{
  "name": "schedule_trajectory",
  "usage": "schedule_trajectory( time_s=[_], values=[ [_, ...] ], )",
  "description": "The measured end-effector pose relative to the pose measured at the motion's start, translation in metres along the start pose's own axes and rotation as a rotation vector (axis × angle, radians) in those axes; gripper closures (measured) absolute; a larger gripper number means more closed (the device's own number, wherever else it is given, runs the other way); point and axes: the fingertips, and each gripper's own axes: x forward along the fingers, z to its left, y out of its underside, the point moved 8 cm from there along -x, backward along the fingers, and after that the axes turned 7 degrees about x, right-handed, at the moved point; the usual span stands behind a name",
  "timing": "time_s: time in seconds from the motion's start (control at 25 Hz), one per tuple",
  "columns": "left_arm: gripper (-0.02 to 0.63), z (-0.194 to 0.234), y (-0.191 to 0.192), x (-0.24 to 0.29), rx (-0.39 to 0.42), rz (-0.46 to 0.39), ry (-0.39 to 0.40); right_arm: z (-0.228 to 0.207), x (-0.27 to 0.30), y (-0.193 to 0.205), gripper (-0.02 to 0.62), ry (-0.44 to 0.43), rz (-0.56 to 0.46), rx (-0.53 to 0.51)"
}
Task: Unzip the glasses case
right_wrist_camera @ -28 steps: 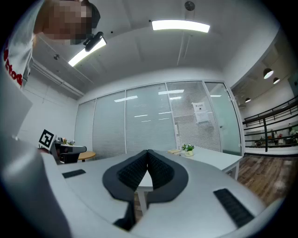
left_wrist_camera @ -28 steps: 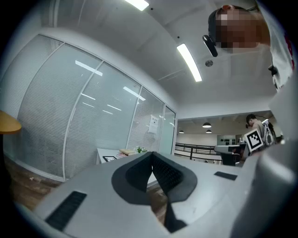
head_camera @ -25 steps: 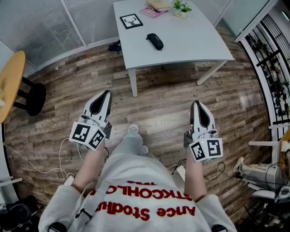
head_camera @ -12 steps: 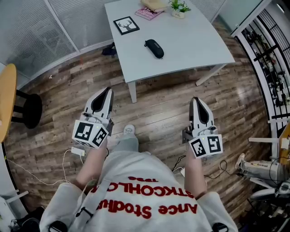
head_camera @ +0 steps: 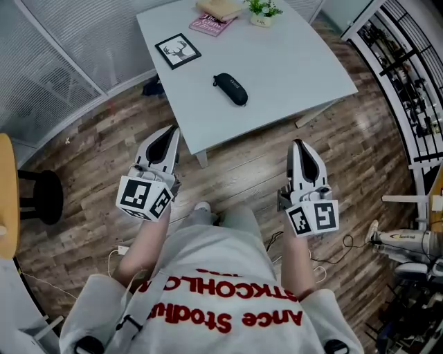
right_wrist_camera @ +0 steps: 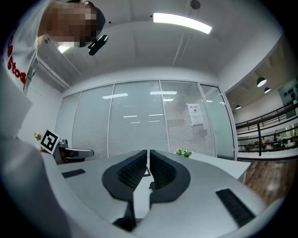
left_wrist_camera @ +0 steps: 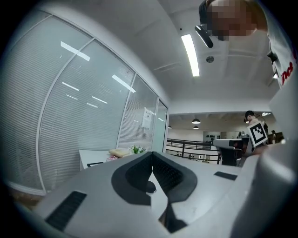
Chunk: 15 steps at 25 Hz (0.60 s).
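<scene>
The black glasses case point(head_camera: 230, 89) lies zipped on the white table point(head_camera: 291, 62), near its front left part. Both grippers are held over the wood floor, short of the table's front edge, pointing level toward it. My left gripper point(head_camera: 170, 131) is shut with nothing in it, just below the table's front left corner. My right gripper point(head_camera: 298, 144) is also shut and empty, below the front edge. In the left gripper view the jaws point(left_wrist_camera: 151, 155) meet at their tips. The jaws point(right_wrist_camera: 148, 152) are likewise together in the right gripper view. Neither gripper view shows the case.
On the table stand a framed deer picture point(head_camera: 178, 50), books point(head_camera: 213, 16) and a small plant point(head_camera: 261, 10). A black stool point(head_camera: 43, 196) and a yellow tabletop point(head_camera: 7, 200) are at left. A black railing point(head_camera: 408, 62) runs at right. Cables point(head_camera: 121, 249) lie on the floor.
Both grippers have moved forward toward the table, which now lies closer and lower in the head view. The jaws stayed shut.
</scene>
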Motion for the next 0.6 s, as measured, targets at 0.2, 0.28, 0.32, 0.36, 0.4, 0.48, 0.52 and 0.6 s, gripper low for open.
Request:
schedule_trajectory(
  time_s=[0.2, 0.28, 0.32, 0.36, 0.4, 0.48, 0.52, 0.6],
  values=[
    [0.597, 0.016, 0.007, 0.046, -0.021, 0.024, -0.04, -0.034, 0.036, 0.0, 0.577, 0.006, -0.003, 0.031],
    [0.597, 0.022, 0.012, 0.066, -0.03, 0.025, -0.053, -0.052, 0.057, 0.001, 0.577, -0.013, 0.008, 0.031],
    [0.597, 0.025, 0.016, 0.077, -0.032, 0.028, -0.064, -0.062, 0.069, 0.001, 0.577, -0.025, 0.013, 0.028],
    [0.597, 0.028, 0.019, 0.089, -0.037, 0.031, -0.078, -0.073, 0.081, 0.001, 0.577, -0.039, 0.019, 0.026],
    [0.597, 0.03, 0.021, 0.102, -0.043, 0.035, -0.094, -0.085, 0.093, 0.0, 0.577, -0.057, 0.027, 0.025],
    [0.597, 0.032, 0.023, 0.127, -0.05, 0.043, -0.135, -0.111, 0.121, -0.001, 0.577, -0.111, 0.058, 0.025],
    [0.597, 0.032, 0.023, 0.139, -0.047, 0.048, -0.158, -0.124, 0.137, -0.001, 0.577, -0.145, 0.078, 0.023],
    [0.597, 0.033, 0.023, 0.162, -0.042, 0.06, -0.203, -0.148, 0.168, 0.0, 0.577, -0.211, 0.124, 0.022]
  ],
)
